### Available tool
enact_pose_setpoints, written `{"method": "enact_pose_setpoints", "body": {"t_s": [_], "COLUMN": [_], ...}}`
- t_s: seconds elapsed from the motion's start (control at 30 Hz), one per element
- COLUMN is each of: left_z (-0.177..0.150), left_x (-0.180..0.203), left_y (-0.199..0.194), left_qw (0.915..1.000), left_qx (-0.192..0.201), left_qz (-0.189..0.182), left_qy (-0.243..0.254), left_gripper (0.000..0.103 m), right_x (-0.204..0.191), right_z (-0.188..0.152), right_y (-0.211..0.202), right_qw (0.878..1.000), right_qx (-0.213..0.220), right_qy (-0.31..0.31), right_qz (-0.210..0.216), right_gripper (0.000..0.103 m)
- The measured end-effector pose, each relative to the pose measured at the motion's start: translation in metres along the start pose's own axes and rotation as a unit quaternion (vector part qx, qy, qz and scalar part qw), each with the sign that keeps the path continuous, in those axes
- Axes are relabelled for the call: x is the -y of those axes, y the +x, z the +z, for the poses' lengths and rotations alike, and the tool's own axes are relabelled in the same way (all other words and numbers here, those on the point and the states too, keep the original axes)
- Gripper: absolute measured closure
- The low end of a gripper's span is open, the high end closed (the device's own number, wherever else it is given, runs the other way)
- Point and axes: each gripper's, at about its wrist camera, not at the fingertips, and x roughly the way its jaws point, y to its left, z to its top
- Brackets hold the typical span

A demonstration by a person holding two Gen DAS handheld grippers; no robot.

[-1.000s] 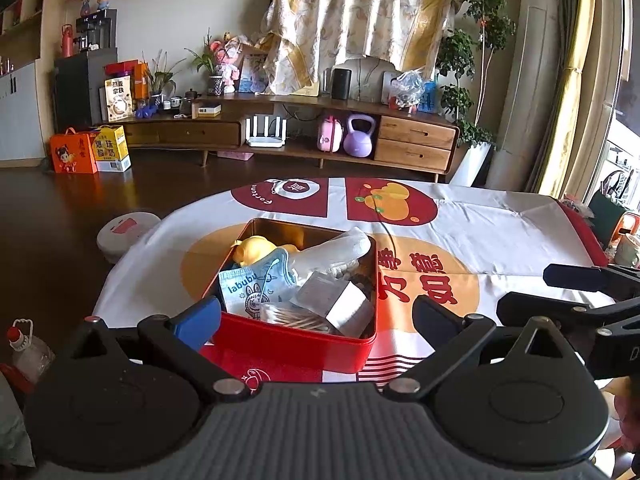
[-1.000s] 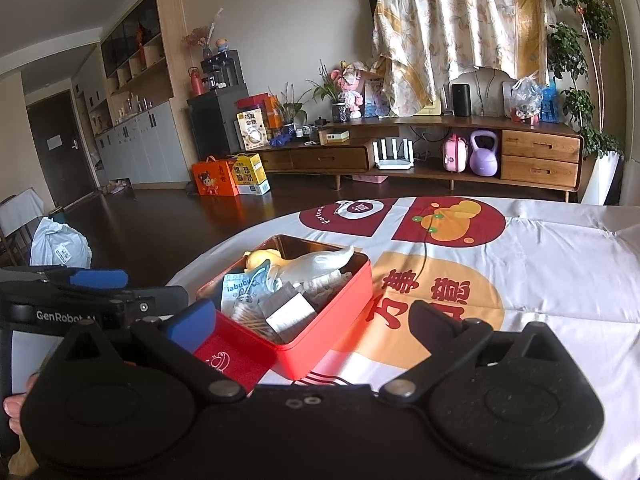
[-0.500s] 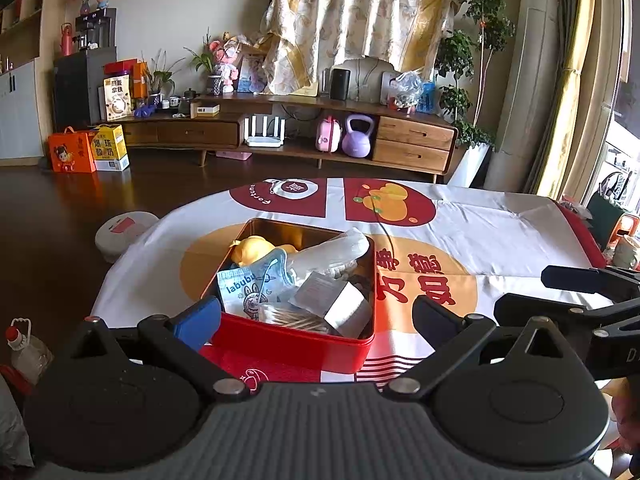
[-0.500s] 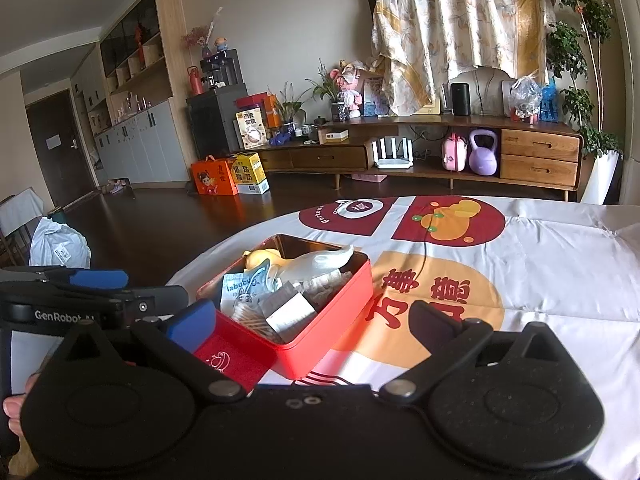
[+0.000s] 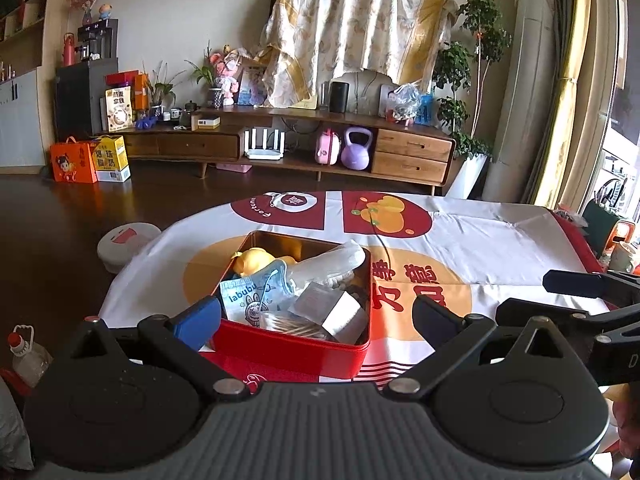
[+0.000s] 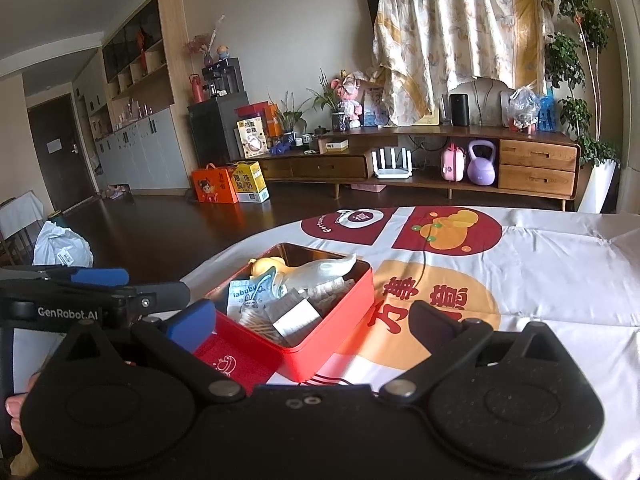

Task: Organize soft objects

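hovering with both tongs, left point(image 5: 316, 312) and right point(image 6: 312, 320), spread wide and gripping nothing, tin point(image 5: 296, 344) sitting at twelve o'clock on the cloth point(image 5: 500, 248), already holding mask pack point(image 5: 248, 300), duck point(image 5: 256, 260) and packets, seemingly leaving little to sort.

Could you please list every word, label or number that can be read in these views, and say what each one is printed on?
"labubu": on the blue packet in the red tin.
"GenRobot.AI": on the left gripper, seen from the right wrist.
"Fortune": on the tablecloth, beside a red patch.
"D": on the right gripper; the rest is cut off.
Large red characters on the tablecloth and print on the floor boxes: too distorted or small to read.
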Motion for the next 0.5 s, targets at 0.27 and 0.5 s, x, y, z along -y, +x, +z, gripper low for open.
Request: {"method": "enact_pose_setpoints", "body": {"t_s": [0.27,0.5], "left_z": [0.0009,0.0031], "left_x": [0.0016,-0.0004], "left_y": [-0.0067,-0.0090], "left_qw": [1.0000,0.9998], "left_qx": [0.008,0.016], "left_qz": [0.001,0.004], "left_qy": [0.002,-0.011], "left_gripper": [0.000,0.000], "right_x": [-0.0005,0.0001], "right_z": [0.0001,0.0002], "right_y": [-0.0040,-0.0047], "right_qw": [1.000,1.000], "right_qx": [0.003,0.004], "right_qy": [0.000,0.001], "right_qz": [-0.001,0.000], "right_gripper": [0.000,0.000]}}
